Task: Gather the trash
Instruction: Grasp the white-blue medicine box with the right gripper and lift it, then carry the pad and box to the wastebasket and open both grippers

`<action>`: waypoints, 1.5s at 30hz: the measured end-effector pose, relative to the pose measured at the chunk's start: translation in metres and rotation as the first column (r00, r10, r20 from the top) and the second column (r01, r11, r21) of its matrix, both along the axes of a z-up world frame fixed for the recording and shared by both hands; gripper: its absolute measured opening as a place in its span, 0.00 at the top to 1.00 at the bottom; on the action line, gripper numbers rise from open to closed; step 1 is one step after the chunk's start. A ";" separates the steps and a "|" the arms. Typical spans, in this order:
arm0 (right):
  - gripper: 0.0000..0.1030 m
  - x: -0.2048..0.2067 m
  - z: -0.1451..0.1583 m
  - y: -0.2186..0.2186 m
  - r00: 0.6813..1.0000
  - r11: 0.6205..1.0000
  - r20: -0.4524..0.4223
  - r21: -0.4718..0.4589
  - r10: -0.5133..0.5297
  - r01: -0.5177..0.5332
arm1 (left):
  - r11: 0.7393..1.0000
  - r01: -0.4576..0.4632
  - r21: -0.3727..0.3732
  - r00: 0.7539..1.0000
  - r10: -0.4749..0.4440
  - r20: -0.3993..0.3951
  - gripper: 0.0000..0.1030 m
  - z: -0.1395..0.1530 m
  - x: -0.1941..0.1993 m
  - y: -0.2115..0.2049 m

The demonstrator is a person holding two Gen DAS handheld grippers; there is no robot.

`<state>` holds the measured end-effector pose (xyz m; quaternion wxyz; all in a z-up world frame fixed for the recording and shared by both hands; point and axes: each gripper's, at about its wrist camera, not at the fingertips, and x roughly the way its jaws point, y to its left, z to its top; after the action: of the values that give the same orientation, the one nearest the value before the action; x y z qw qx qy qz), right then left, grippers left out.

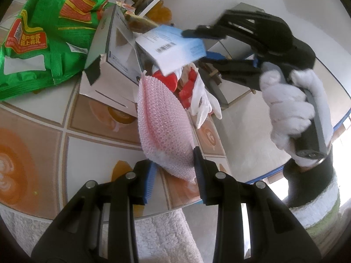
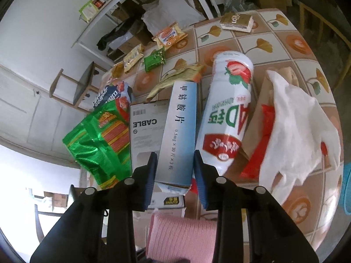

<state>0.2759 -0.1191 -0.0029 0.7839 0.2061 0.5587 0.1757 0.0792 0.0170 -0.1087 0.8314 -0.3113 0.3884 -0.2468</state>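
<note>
Between the jaws of the right gripper (image 2: 175, 171) a slim blue-and-white medicine box (image 2: 178, 131) is clamped, both blue pads pressed to its long sides; in the left wrist view the same box (image 1: 173, 46) is seen lifted at upper centre, tilted over an open white carton (image 1: 114, 50). The left gripper (image 1: 173, 175) is held narrow on a pink bubble-wrap pouch (image 1: 164, 122) (its pimpled sheet droops between the pads). Little free room is left around the box: a strawberry-printed bottle (image 2: 228, 114) lies just right of it, a grey "CABLE" carton (image 2: 147, 131) just left. A crinkled green foil bag (image 2: 103, 140) is spread at left. The tiled counter (image 2: 291, 50) runs to a curved rim at right. A white plastic bag (image 2: 296, 127) covers part of a brown paper bag. The far wrappers are too small to read.
</note>
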 end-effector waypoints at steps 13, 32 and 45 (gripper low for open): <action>0.71 -0.043 0.025 -0.031 1.000 0.986 -0.010 0.168 -0.005 0.007 | 1.000 -0.004 0.016 1.000 0.004 0.010 0.71 0.002 -0.005 -0.001; 0.71 -0.130 0.095 -0.079 0.972 0.931 0.231 0.364 -0.052 -0.036 | 0.996 -0.050 0.071 0.989 0.040 0.139 0.72 0.052 -0.040 0.013; 0.71 -0.263 0.099 -0.259 0.824 0.863 0.318 0.363 -0.469 0.351 | 0.969 0.171 0.179 0.957 -0.207 0.204 0.72 0.114 -0.025 -0.071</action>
<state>0.0132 -0.3778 0.0960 0.8608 0.3947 0.2988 0.1187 0.0542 -0.0542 0.0048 0.8643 -0.1756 0.3400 -0.3264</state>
